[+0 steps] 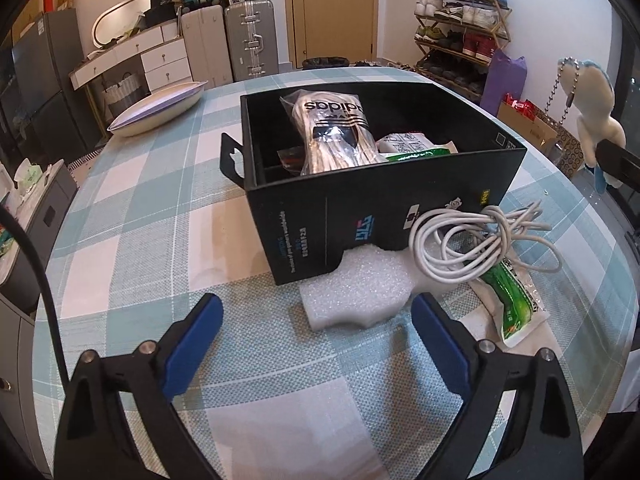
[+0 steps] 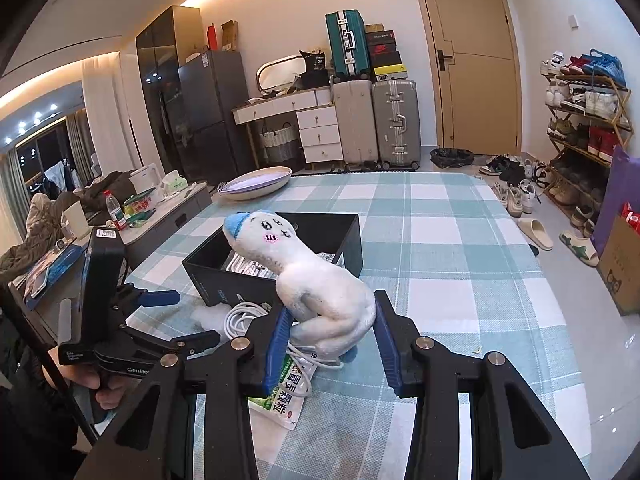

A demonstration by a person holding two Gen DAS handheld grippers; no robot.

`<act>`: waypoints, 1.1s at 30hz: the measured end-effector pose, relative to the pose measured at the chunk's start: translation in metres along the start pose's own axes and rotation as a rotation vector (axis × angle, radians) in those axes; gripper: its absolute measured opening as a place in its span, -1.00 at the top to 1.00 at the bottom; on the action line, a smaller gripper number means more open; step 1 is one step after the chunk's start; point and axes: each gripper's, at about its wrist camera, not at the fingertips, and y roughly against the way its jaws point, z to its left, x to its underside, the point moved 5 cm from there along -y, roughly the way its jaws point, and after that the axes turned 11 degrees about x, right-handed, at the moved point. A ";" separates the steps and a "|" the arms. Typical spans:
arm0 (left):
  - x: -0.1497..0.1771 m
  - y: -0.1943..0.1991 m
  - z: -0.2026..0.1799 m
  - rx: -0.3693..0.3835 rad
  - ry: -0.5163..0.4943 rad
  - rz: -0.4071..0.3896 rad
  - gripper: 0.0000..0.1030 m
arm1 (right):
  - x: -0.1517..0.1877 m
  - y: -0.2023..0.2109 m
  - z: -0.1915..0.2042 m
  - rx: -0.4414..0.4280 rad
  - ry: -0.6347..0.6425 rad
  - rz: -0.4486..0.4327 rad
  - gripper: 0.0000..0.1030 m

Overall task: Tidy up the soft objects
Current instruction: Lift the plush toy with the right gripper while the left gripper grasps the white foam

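A black box (image 1: 360, 208) stands open on the checked tablecloth and holds a bagged white adidas item (image 1: 332, 132) and some packets. Against its near wall lies a white foam piece (image 1: 356, 292), just ahead of my left gripper (image 1: 318, 308), which is open with its pads clear of the foam. A coiled white cable (image 1: 472, 240) and a green-white sachet (image 1: 512, 304) lie to the right. My right gripper (image 2: 332, 308) is shut on a white plush toy (image 2: 320, 292) with a blue cap, held above the cable (image 2: 240, 316) and the sachet (image 2: 288, 392). The toy (image 1: 596, 120) hangs at the right edge of the left wrist view.
An oval dish (image 1: 156, 108) sits at the table's far left corner. A person's hand holds the left gripper (image 2: 180, 318) at the table's left side. Beyond the table are suitcases (image 2: 396, 124), a shoe rack (image 2: 588, 120) and a low side cabinet (image 2: 168, 208) with clutter.
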 end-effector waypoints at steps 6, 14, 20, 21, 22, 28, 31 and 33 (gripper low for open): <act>0.001 -0.005 -0.007 0.005 -0.036 0.030 -0.42 | 0.002 -0.003 0.003 -0.009 0.006 0.011 0.22; 0.004 0.001 -0.013 0.056 -0.056 0.029 0.00 | 0.004 -0.005 0.004 -0.016 0.010 0.021 0.22; 0.008 0.009 -0.009 0.051 -0.056 0.028 0.01 | 0.005 -0.006 0.005 -0.016 0.015 0.025 0.22; 0.008 0.011 -0.008 0.050 -0.056 0.023 0.01 | 0.005 -0.005 0.005 -0.017 0.012 0.023 0.22; 0.007 0.012 -0.008 0.047 -0.057 0.021 0.01 | 0.005 -0.005 0.006 -0.016 0.013 0.022 0.22; 0.008 0.028 -0.005 0.027 -0.065 -0.002 0.01 | 0.004 -0.005 0.004 -0.004 0.019 0.012 0.22; 0.010 0.034 0.000 0.017 -0.062 -0.006 0.01 | 0.004 -0.005 0.005 -0.002 0.022 0.011 0.22; 0.012 0.037 0.005 0.009 -0.053 -0.009 0.01 | 0.004 -0.005 0.006 0.002 0.025 0.009 0.22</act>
